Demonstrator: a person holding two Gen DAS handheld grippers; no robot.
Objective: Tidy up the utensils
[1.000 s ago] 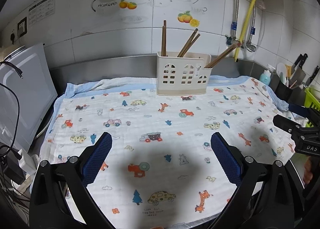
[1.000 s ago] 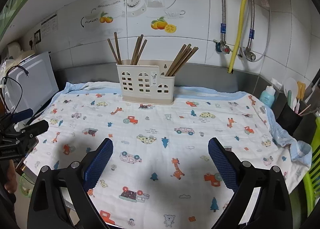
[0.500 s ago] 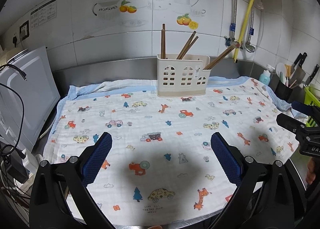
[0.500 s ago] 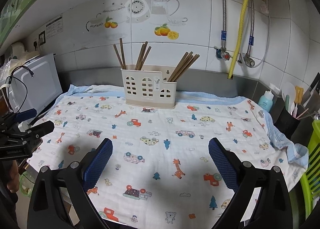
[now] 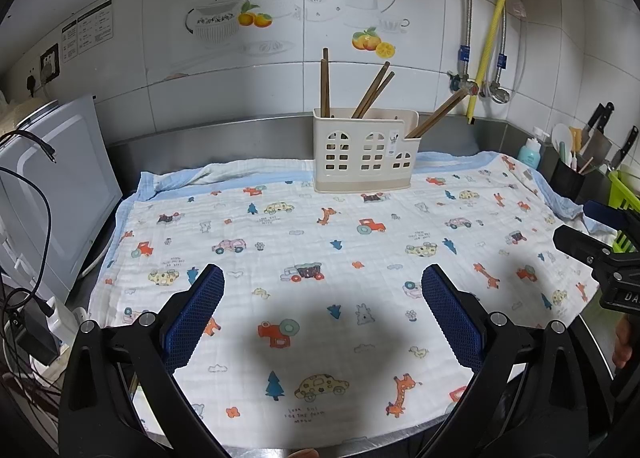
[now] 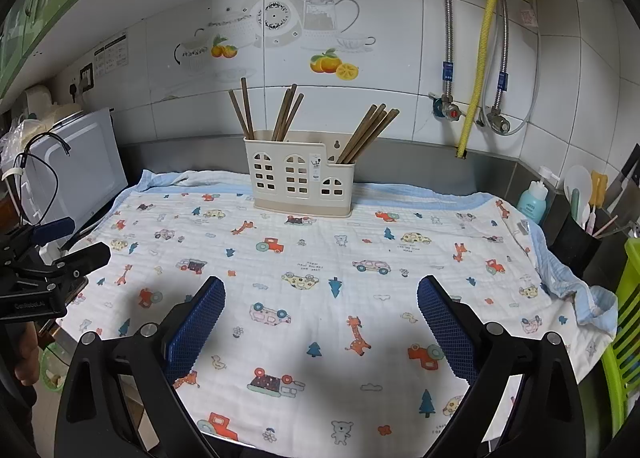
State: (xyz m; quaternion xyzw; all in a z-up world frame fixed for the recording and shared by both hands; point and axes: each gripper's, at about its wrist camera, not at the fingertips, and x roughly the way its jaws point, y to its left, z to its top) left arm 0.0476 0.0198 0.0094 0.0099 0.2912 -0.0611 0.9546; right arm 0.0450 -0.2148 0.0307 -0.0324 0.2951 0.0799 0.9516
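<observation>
White wall tiles backed a cartoon-print cloth [image 6: 320, 258] where the cream chopstick caddy [image 6: 301, 181] stood at twelve o'clock, chopsticks [image 6: 370, 132] seemingly all inside, while left gripper [image 5: 322, 308] and right gripper [image 6: 320, 312] gaped empty; a careless reach might topple it.

- Left gripper [image 5: 320, 298]: fingers spread wide, empty, above printed cloth [image 5: 304, 226].
- Utensil holder [image 5: 364, 152] at 12 o'clock, holding chopsticks [image 5: 325, 84].
</observation>
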